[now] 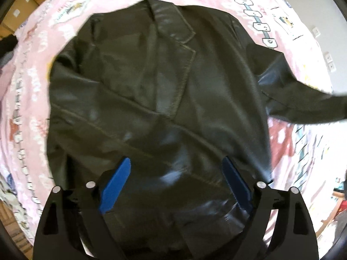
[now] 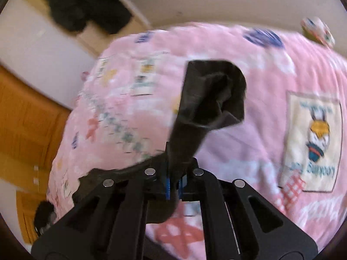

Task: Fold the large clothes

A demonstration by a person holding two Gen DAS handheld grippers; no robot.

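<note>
1. Right gripper is pinching a dark sleeve end tight between its blue pads and holding it up over the bed, while the left gripper is hanging wide open above the jacket, gripping nothing.
2. That jacket is lying spread out, front up, across the pink quilt, collar at the far end, one sleeve trailing off to the side.
3. Guessing it's leather-ish: looking heavy, a bit stiff and shiny, so probably sliding around and resisting sharp creases. Cuffs, hem corners and shoulder seams are looking like the best spots to grab.
4. Nothing's really blocking the fold. Some dark clothing is sitting off the bed by the wall, and a small patterned thing is resting near the quilt's far edge.
</note>
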